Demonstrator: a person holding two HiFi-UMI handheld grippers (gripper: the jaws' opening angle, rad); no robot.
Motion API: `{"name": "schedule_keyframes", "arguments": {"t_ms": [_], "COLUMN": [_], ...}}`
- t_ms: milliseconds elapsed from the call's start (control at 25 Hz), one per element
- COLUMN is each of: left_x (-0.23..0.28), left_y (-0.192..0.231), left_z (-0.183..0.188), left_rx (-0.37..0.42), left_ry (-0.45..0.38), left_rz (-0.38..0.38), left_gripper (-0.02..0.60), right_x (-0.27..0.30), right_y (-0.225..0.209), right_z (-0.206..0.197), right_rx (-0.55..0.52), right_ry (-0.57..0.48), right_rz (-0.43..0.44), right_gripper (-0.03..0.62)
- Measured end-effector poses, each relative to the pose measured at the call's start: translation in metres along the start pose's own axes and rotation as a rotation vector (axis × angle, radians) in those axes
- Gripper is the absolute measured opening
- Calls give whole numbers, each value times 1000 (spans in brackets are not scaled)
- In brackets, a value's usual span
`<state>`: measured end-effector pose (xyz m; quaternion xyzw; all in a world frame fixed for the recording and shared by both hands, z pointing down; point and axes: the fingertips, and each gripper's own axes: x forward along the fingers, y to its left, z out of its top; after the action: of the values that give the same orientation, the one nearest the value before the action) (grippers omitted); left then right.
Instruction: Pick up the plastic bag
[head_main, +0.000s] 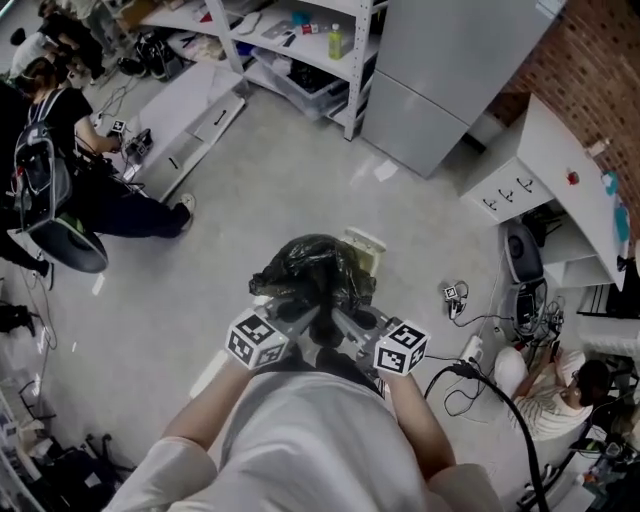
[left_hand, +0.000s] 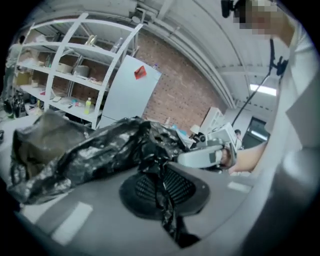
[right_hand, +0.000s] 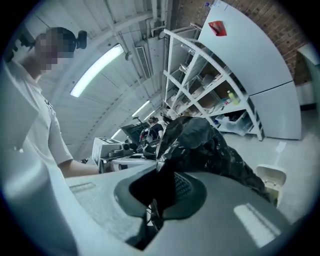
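Observation:
A black plastic bag (head_main: 315, 270) hangs in the air in front of me, bulging and crumpled. My left gripper (head_main: 298, 318) is shut on a twisted strip of the bag (left_hand: 161, 175), with the bulk of the film spread to its left. From the other side my right gripper (head_main: 345, 325) is shut on another gathered fold of the bag (right_hand: 167, 150). Both grippers sit close together under the bag's near side, their marker cubes (head_main: 255, 338) toward me. The bag's contents are hidden.
A small white bin (head_main: 366, 248) stands on the floor just beyond the bag. White shelving (head_main: 290, 40) and a grey cabinet (head_main: 440, 80) line the far wall. A seated person (head_main: 60, 160) is at the left, cables (head_main: 480, 370) and another person at the right.

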<state>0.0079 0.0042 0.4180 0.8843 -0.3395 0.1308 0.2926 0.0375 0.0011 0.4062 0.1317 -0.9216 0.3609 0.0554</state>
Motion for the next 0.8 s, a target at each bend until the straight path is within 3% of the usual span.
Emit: {"name": "schedule_keyframes", "arguments": {"t_ms": [240,520,640,800], "left_x": [-32,-83,-104,-134], "left_y": [-3,14,23,40], "left_z": [18,37,39,40], "left_rx": [-40,-49,-23,6], "left_ry": [-101,-140,-153,-169], "left_rz": [-31,-45,-17,36], "left_gripper": [5,5,5,5], "right_x": [26,65,83,104], "right_y": [42,88,104,111], "right_z": [7,23,26,35], "right_rx": [-37,-22,-77,-124], "right_ry": [36,31,27,-3], "right_rz": [94,182,173,140], "right_gripper": [2,6,32,3]}}
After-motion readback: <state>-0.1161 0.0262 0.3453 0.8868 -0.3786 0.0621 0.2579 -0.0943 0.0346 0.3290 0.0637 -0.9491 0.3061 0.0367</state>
